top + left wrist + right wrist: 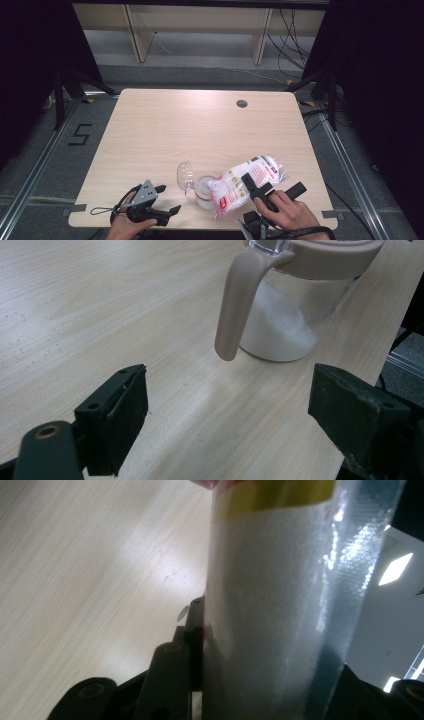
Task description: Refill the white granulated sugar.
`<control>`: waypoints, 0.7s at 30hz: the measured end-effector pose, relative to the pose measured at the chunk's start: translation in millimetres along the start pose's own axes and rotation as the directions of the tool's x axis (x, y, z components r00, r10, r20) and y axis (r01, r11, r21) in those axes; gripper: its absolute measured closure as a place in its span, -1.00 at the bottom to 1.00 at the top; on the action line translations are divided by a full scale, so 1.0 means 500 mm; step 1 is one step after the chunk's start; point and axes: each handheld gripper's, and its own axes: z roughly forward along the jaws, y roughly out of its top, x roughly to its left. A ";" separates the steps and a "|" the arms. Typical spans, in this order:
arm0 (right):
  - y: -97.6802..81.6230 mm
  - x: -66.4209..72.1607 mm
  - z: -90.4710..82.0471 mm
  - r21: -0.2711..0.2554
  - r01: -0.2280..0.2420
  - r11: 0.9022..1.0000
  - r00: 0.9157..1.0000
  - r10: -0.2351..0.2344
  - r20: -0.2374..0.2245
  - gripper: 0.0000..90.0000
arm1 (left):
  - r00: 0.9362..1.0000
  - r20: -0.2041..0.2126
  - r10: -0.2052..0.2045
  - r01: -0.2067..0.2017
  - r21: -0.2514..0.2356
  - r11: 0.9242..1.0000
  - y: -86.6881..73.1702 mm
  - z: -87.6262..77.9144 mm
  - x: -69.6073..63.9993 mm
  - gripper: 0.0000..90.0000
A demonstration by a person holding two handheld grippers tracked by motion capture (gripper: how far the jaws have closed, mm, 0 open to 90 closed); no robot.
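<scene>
High view first: closest to the camera are the two hands at the near table (pixel 150 125) edge. The left gripper (pixel 167 200) sits just left of the jar (pixel 204 192), jaws apart, nothing in them. The right gripper (pixel 265 192) is clamped on the bag (pixel 247 182), which is tipped with its low end right over the jar's mouth. The jar's lid (pixel 186 176) is flipped open, standing up at the jar's left side.

Left gripper view: the two black jaws stand wide, bare table between them. The jar (pixel 295 315) is just ahead, with white grains sloped up inside and a pinkish rim. Its handle (pixel 235 305) hangs down toward the jaws, not touching them.

Right gripper view: the bag (pixel 280 615) sits squeezed between the jaws, clear film with white grains behind it and a yellow strip up top. Can't see the jar from here.

So I'd say this is the pouring step, jar partly filled. Next move probably calls for keeping the bag's opening over the jar's mouth and tilting a bit more, slowly, so grains don't spill past the rim. The left gripper looks ready to steady the jar by its handle if it shifts.
</scene>
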 end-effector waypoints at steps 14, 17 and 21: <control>0.000 -0.003 -0.001 0.005 0.010 1.000 1.000 -0.010 -0.021 0.57 | 1.000 -0.002 0.003 -0.003 0.007 1.000 0.001 -0.002 0.000 -0.65; -0.001 -0.004 -0.003 0.011 0.016 1.000 1.000 -0.015 -0.013 0.57 | 1.000 0.004 -0.002 0.002 0.000 1.000 0.000 0.000 -0.001 -0.65; -0.003 -0.005 -0.002 0.017 0.017 1.000 1.000 -0.017 -0.017 0.57 | 1.000 0.006 0.008 -0.008 0.005 1.000 0.000 -0.001 -0.002 -0.65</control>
